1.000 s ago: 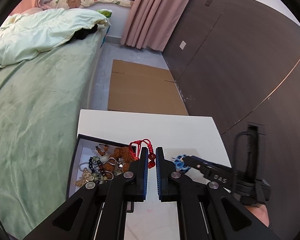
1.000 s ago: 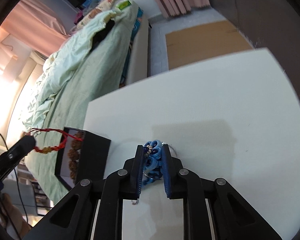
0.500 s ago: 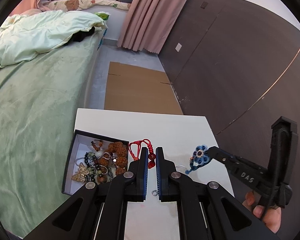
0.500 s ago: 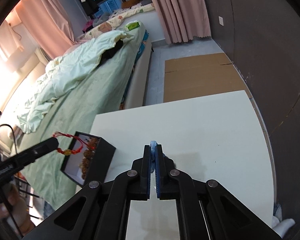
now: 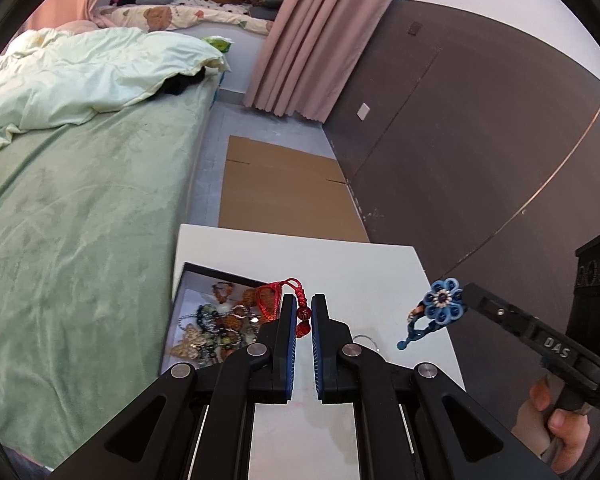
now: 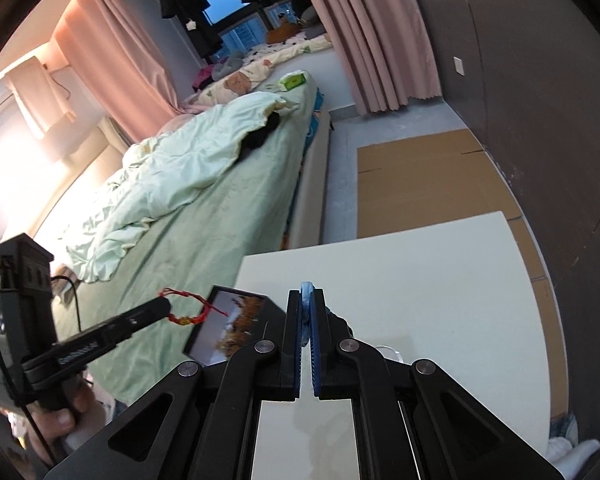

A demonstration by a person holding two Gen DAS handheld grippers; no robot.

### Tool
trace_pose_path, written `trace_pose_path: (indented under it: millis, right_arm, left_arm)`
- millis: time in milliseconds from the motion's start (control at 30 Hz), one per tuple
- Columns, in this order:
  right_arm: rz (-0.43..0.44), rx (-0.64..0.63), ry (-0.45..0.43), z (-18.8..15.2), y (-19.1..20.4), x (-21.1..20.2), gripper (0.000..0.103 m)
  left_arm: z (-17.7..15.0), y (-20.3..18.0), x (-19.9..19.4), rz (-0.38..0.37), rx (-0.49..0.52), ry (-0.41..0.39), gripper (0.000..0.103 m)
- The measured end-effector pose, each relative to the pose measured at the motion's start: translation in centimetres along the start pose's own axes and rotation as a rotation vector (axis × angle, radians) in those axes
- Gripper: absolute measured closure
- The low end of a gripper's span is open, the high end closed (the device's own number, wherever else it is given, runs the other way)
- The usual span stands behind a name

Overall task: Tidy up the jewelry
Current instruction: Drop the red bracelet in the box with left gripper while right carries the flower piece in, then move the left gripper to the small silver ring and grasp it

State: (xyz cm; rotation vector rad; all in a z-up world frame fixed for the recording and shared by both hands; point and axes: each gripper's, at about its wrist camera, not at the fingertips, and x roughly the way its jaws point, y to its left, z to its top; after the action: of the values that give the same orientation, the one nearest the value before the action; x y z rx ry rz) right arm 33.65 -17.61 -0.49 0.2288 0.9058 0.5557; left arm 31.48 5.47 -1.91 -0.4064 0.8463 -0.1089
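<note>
Both grippers are clamped tight: the left gripper (image 5: 303, 308) pinches its catch, and the right gripper (image 6: 308, 304) does too, held aloft.

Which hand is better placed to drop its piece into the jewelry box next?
Left, probably. The left gripper holds the red cord bracelet right beside the open jewelry box. The right gripper holds the blue flower charm near the table's opposite edge.

Dim room, left glare, fisheye-warped edges
</note>
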Motion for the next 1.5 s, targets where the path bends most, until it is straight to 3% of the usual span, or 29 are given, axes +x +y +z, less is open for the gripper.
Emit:
trace_pose_path:
  millis: [100,167,200,233,267,300,333,900,933,1000,1033,1067,1167,1333,1433,1500]
  right_arm:
    - [0.015,-0.014,0.001,0.0,1.2,0.2,0.098]
    - [0.025,-0.023,0.006,-0.1,2.2,0.6,0.098]
    - [0.030,-0.027,0.009,-0.1,2.7,0.8,0.098]
    - [0.034,-0.030,0.012,-0.2,3.0,0.9,0.098]
    - [0.040,-0.033,0.016,-0.2,3.4,1.2,0.098]
    - [0.044,-0.037,0.019,-0.2,3.9,1.4,0.098]
    - [0.048,-0.041,0.024,-0.3,4.3,1.7,0.098]
    - [0.158,-0.084,0.087,-0.6,11.4,6.3,0.098]
    - [0.154,-0.081,0.087,-0.7,11.5,6.5,0.095]
    - [0.149,-0.056,0.122,-0.7,11.3,7.6,0.067]
    - [0.148,-0.040,0.133,-0.9,11.0,7.8,0.041]
    - [0.142,-0.019,0.125,-1.1,10.4,7.8,0.035]
    - [0.127,0.015,0.112,-1.9,8.6,7.3,0.034]
    - [0.103,0.079,0.115,-3.2,5.6,6.2,0.034]
    - [0.097,0.114,0.107,-3.9,4.1,5.2,0.034]
    - [0.091,0.135,0.091,-4.5,3.1,4.3,0.028]
  left_arm:
    - [0.0,1.2,0.3,0.028,-0.014,0.024,0.095]
    - [-0.2,2.5,1.0,0.033,-0.047,0.069,0.089]
    - [-0.4,3.3,1.4,0.022,-0.074,0.091,0.077]
    - [-0.6,3.8,1.4,0.012,-0.092,0.095,0.055]
    - [-0.8,4.4,1.3,0.009,-0.106,0.088,0.043]
    - [-1.0,4.9,1.0,0.021,-0.112,0.068,0.024]
    - [-1.2,5.3,0.7,0.030,-0.114,0.052,0.019]
    - [-2.3,12.2,-2.6,0.077,-0.220,0.004,0.019]
    - [-2.3,12.3,-2.8,0.075,-0.222,0.001,0.019]
    - [-2.2,12.3,-3.1,0.074,-0.220,-0.010,0.019]
    - [-2.2,12.3,-3.3,0.075,-0.215,-0.019,0.019]
    - [-2.2,12.2,-3.5,0.077,-0.211,-0.026,0.019]
    - [-2.2,11.8,-3.6,0.074,-0.201,-0.034,0.018]
    - [-2.4,10.6,-3.0,0.041,-0.185,-0.026,0.005]
    - [-2.6,9.3,-2.5,0.021,-0.161,-0.018,0.004]
    - [-2.7,8.3,-2.2,0.012,-0.144,-0.013,0.004]
